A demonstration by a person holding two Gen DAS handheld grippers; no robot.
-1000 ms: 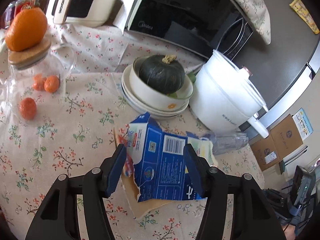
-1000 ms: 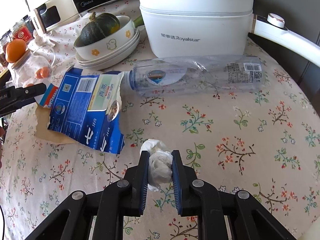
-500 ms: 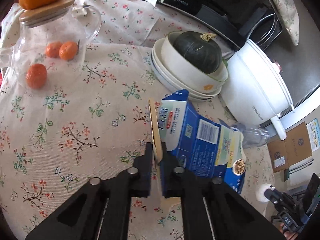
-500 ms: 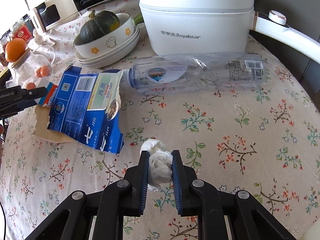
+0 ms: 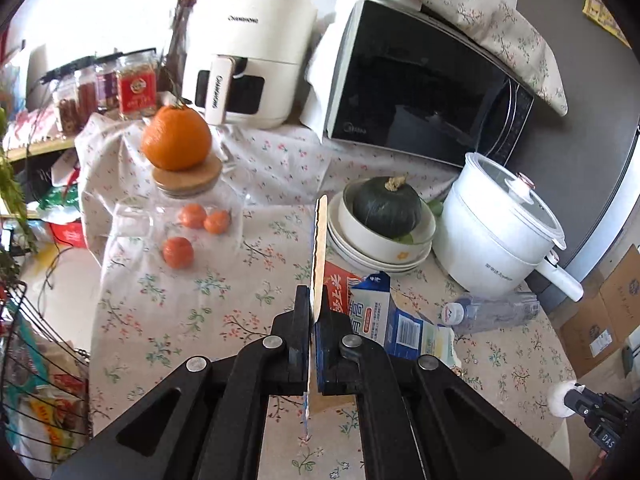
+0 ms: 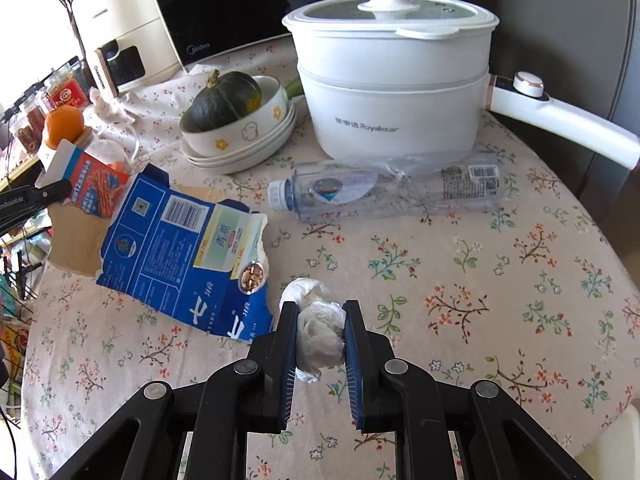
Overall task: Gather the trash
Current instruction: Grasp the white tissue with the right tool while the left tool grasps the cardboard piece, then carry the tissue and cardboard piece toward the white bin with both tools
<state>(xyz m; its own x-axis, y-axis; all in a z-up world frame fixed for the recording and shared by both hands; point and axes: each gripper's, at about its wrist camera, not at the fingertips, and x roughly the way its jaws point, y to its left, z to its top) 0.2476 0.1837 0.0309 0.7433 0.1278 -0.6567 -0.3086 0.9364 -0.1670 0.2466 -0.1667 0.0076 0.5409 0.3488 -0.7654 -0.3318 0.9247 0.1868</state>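
A matt cotton-looking floral cloth (image 6: 460,280) covers the table, soft and slightly creased. On it lie a torn blue printed cardboard carton (image 6: 180,248) with a glossy outer face and a rough brown raw inside, a clear, crinkled thin plastic bottle (image 6: 384,192) and a crumpled white tissue wad (image 6: 320,336) of soft matt paper between matt black plastic fingers (image 6: 286,344). The white electric pot (image 6: 394,92) is smooth satin plastic, the stacked cream bowls (image 6: 248,136) are glazed ceramic, and the glass jar (image 5: 188,224) bears a wooden lid.
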